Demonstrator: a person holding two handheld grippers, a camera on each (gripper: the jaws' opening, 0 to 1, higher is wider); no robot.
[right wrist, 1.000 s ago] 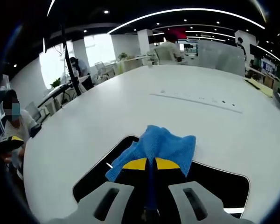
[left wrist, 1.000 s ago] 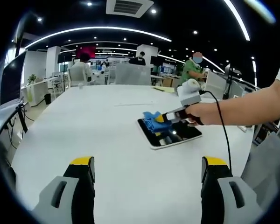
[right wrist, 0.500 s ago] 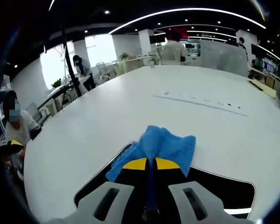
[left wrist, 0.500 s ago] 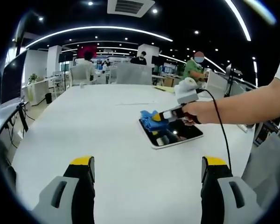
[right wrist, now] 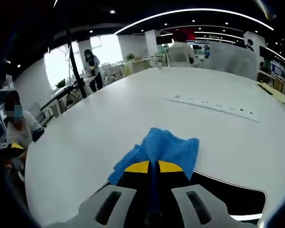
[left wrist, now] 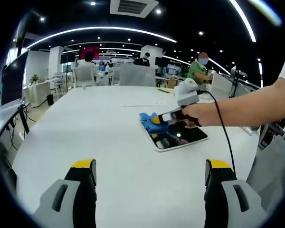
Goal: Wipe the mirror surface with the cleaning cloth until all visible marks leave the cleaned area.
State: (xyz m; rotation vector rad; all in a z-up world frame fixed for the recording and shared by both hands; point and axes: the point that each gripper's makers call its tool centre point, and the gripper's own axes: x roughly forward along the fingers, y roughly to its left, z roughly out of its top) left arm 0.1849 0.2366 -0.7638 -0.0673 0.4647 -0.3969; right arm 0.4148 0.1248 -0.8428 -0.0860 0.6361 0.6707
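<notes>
No readable text, label, brand, number or sign anywhere.

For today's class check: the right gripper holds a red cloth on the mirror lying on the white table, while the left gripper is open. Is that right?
Not quite: the cloth is blue, not red, as the right gripper view shows. The right gripper does hold it on the mirror on the white table, and the left gripper is open.
</notes>
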